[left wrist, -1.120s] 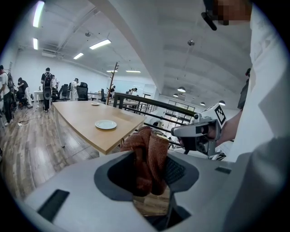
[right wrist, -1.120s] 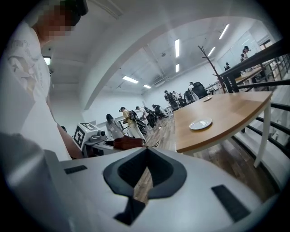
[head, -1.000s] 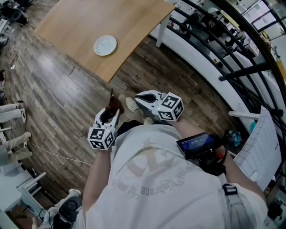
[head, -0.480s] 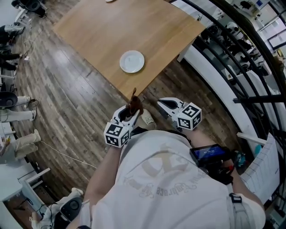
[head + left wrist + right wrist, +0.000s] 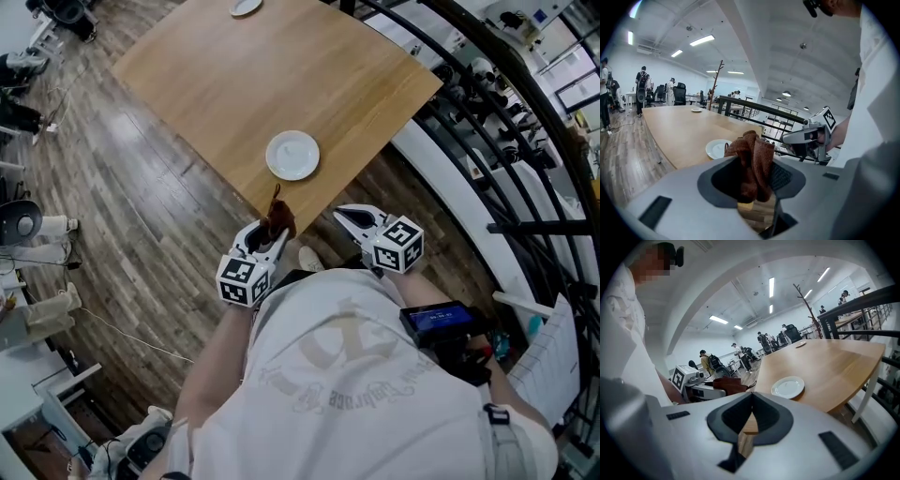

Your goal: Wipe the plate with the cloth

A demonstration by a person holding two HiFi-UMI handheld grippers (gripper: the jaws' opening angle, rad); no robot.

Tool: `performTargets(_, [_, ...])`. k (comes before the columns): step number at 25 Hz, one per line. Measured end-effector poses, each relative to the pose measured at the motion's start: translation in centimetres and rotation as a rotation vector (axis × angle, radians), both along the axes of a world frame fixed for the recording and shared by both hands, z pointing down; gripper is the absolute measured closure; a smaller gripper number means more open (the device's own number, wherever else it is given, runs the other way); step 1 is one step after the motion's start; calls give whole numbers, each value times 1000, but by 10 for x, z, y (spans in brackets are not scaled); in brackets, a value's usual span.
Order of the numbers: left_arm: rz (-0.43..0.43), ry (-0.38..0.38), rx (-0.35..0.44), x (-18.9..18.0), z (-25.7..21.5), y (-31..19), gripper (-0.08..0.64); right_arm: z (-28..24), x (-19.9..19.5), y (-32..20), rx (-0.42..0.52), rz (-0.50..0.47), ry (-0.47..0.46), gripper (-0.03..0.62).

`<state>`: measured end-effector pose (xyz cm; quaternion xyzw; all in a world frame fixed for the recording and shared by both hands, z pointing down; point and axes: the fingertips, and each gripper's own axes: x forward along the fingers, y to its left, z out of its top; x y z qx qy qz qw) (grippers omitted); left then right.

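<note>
Closest in, the left gripper [image 5: 266, 242] is clamped on a rust-brown cloth [image 5: 752, 159]. Its fingers are held narrowly apart by the bunched fabric, which fills the gap between the pads and stands up above the fingertips in a crumpled tuft. Beside it, the right gripper [image 5: 349, 218] has its fingers brought together at the tips, with nothing between them. Both grippers are held in the air over the wooden floor [image 5: 141, 234], just short of the table's [image 5: 216, 75] near corner and touching neither the table nor each other.

The white plate [image 5: 292, 155] lies flat and bare just inside that near corner, close to the edge that faces the railing [image 5: 487, 122]. It is apart from both grippers and from the cloth. A second small plate [image 5: 246, 7] sits at the table's far edge. Beyond the table, several people [image 5: 643, 89] stand among office chairs.
</note>
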<state>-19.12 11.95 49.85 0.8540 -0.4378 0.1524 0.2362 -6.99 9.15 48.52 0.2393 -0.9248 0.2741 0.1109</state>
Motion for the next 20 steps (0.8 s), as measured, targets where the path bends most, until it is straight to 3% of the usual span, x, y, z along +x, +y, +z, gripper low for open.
performTargets(9, [-84, -18, -43, -19, 13, 1, 390, 13, -2, -11, -41, -21, 35, 579])
performTargets(15, [-119, -70, -71, -8, 28, -23, 390, 27, 16, -39, -68, -57, 24, 578])
performTargets(20, [-137, -132, -98, -16, 40, -43, 390, 37, 4, -63, -79, -109, -1, 579])
